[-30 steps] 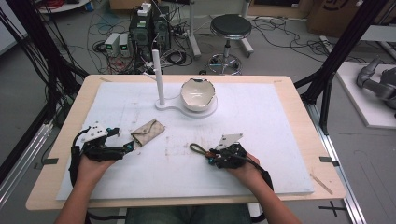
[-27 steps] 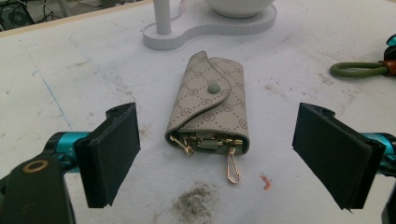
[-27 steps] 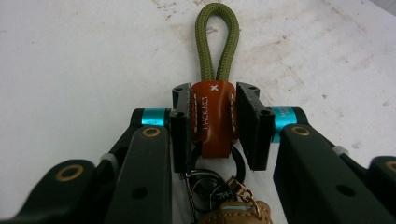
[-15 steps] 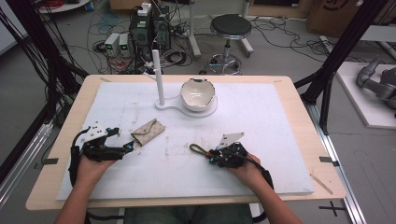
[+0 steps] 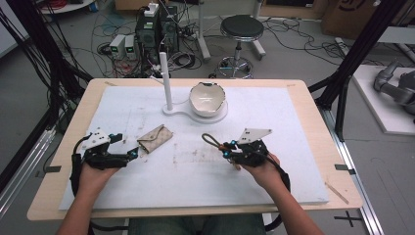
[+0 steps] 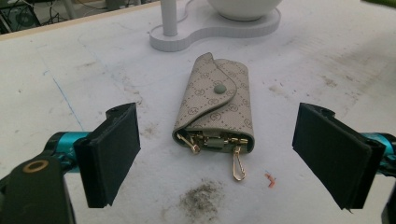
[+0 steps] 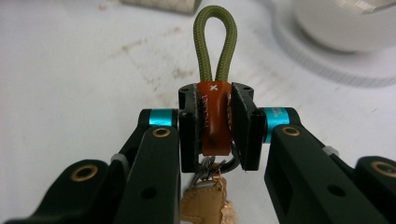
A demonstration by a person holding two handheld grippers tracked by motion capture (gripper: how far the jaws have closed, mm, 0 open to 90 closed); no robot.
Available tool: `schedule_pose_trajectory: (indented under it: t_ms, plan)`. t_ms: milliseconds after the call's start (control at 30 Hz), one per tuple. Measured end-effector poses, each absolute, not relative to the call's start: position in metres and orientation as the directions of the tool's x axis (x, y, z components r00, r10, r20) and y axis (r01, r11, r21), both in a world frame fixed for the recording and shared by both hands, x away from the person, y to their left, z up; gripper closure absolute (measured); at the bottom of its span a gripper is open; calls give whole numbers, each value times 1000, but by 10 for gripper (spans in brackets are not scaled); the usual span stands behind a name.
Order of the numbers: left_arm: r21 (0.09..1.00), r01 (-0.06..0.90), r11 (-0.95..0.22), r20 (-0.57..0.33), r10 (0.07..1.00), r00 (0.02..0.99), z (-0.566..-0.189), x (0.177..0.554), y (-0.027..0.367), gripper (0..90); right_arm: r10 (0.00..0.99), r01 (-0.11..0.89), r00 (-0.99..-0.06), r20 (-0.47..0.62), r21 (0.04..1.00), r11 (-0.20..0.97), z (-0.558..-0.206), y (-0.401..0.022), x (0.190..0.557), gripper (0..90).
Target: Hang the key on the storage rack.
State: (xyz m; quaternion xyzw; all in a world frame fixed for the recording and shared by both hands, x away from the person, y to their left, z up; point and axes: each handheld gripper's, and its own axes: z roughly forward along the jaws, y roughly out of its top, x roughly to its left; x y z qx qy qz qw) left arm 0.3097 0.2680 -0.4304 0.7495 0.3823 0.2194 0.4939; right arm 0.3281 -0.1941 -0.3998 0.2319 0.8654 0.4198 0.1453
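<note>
One key pouch (image 6: 216,105) between spread left gripper (image 6: 224,156) jaws (untouched); one keyring lanyard (image 7: 215,100) clamped in right gripper (image 7: 215,135); one bowl (image 5: 207,98).

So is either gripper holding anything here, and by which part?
The right gripper is shut on the keychain, clamping its orange-brown leather tab below the green cord loop. The left gripper is open, holding nothing; the key pouch lies between its jaws untouched.
</note>
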Motion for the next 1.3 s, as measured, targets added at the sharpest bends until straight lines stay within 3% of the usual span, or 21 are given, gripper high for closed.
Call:
schedule_pose_trajectory:
  t_ms: [767,1300]
  plan:
    - [911,347,-220,-47,783,620,-428,308,270,149,594,198,-788,-160,848,491,-329,-173,367,748]
    - [912,344,-225,-45,777,628,-430,309,270,149,580,130,-777,-243,841,525,-280,-121,407,746]
